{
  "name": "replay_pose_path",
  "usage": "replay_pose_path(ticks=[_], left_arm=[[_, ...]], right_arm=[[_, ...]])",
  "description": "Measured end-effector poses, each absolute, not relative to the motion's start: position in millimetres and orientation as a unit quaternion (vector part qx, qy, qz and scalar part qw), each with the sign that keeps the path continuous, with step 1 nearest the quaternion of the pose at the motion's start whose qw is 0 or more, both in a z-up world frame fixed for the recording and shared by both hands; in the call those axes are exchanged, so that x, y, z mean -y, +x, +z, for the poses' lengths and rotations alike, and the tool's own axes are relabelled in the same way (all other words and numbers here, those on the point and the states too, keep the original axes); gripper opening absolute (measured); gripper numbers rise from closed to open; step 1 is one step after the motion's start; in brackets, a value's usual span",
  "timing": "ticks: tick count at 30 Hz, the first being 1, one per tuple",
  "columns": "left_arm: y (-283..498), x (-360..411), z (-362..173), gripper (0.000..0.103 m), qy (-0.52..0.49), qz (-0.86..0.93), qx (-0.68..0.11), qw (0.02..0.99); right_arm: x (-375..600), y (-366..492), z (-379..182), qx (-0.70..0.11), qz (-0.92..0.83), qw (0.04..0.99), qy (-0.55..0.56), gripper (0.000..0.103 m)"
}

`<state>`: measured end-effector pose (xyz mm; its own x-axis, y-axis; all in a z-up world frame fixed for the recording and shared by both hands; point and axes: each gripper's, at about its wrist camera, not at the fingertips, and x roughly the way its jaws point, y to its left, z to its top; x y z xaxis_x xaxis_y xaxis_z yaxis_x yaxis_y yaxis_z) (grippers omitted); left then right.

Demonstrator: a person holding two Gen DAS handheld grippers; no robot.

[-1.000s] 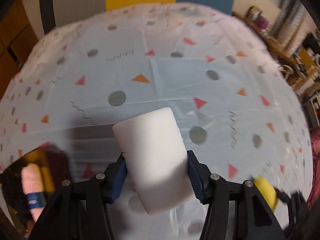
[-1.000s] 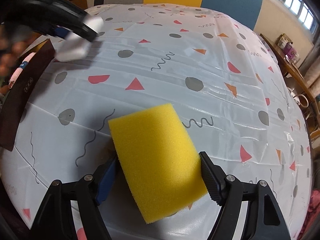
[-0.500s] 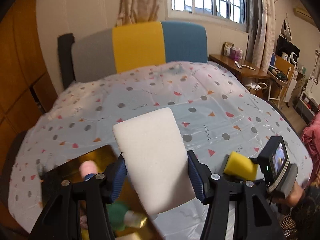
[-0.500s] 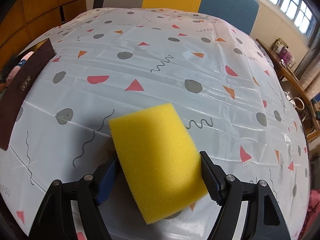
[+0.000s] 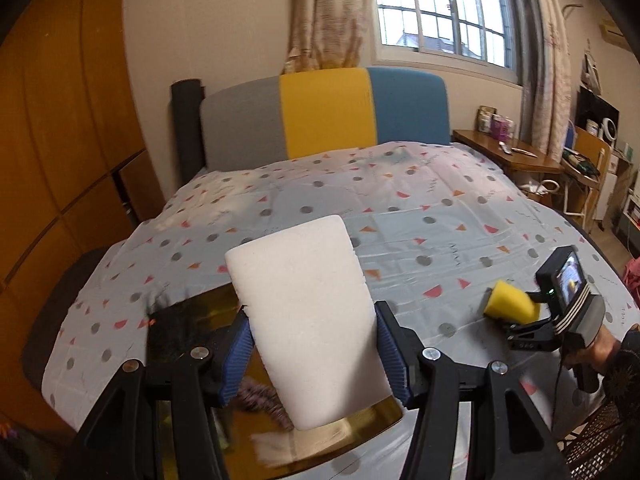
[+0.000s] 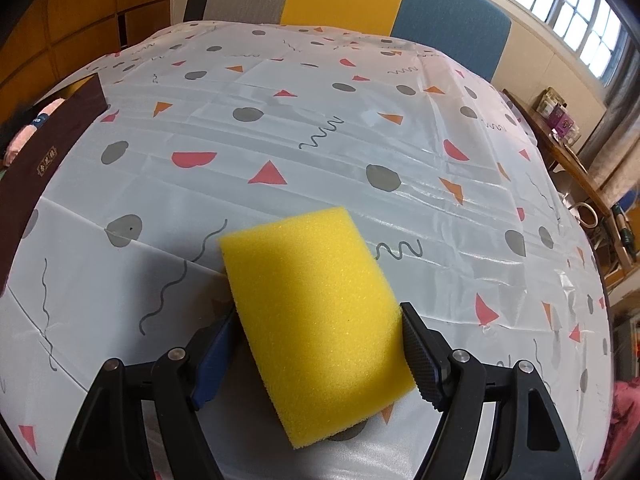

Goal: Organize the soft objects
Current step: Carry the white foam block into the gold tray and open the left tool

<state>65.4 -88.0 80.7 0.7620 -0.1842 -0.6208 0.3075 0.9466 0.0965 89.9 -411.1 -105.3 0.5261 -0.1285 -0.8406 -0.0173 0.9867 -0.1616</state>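
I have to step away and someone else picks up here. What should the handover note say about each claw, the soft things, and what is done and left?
Left claw: shut on the white sponge, held in the air above the gold-lined box.
Right claw: shut on the yellow sponge, low over the patterned tablecloth, away from the box.
In the box: a pink soft item and something striped; the rest is blurred.
Done: both sponges picked up.
Left: likely drop the white sponge into the box, then bring the yellow one over.
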Motion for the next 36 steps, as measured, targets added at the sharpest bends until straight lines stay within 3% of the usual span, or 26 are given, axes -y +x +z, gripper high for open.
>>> replay_pose_path(ticks=[10, 24, 36], left_arm=[[57.8, 23.9, 47.5, 0.058, 0.067, -0.088, -0.352, 0.929], [30.8, -100.1, -0.4, 0.058, -0.077, -0.015, -0.399, 0.914], [78.0, -37.9, -20.0, 0.058, -0.087, -0.091, -0.446, 0.886]], right_arm=[[408.2, 89.1, -106.6, -0.483, -0.05, 0.871, -0.077, 0.077], [406.5, 86.5, -108.3, -0.473, -0.074, 0.875, -0.066, 0.077], [404.9, 86.6, -107.8, -0.472, -0.075, 0.875, -0.071, 0.077]])
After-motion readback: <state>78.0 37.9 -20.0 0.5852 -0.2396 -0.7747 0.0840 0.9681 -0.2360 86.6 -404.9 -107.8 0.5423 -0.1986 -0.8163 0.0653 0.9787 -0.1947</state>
